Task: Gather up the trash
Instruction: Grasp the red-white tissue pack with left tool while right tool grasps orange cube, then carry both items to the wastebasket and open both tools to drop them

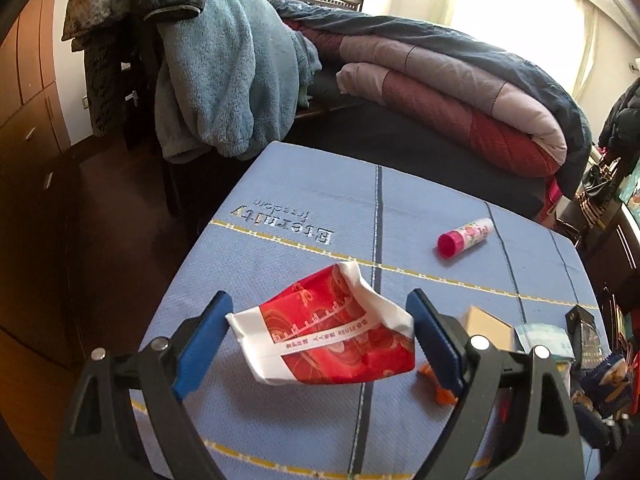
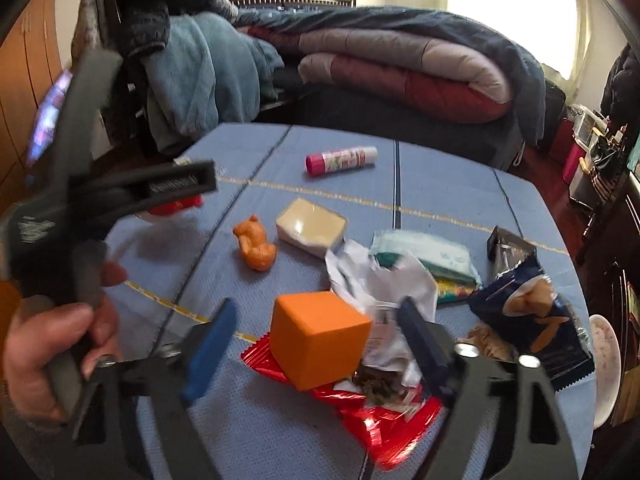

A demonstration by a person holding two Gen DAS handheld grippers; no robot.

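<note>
A crumpled red-and-white paper bag (image 1: 324, 340) hangs between the blue pads of my left gripper (image 1: 320, 300), which is shut on it just above the blue tablecloth (image 1: 304, 208). In the right wrist view, my right gripper (image 2: 316, 308) stands open around an orange cube (image 2: 316, 340), with a gap at each pad. The cube rests on a red foil wrapper (image 2: 384, 428), beside crumpled white paper (image 2: 376, 280). At the left edge of that view a hand (image 2: 40, 340) holds the left gripper, and a bit of the red bag (image 2: 176, 205) shows under it.
On the cloth lie a pink glue stick (image 2: 340, 159), an orange toy figure (image 2: 256, 246), a beige box (image 2: 310, 226), a wipes pack (image 2: 424, 252), a dark blue snack bag (image 2: 528, 320) and a small black packet (image 2: 508, 248). A bed with a folded quilt (image 1: 460, 92) lies behind the table.
</note>
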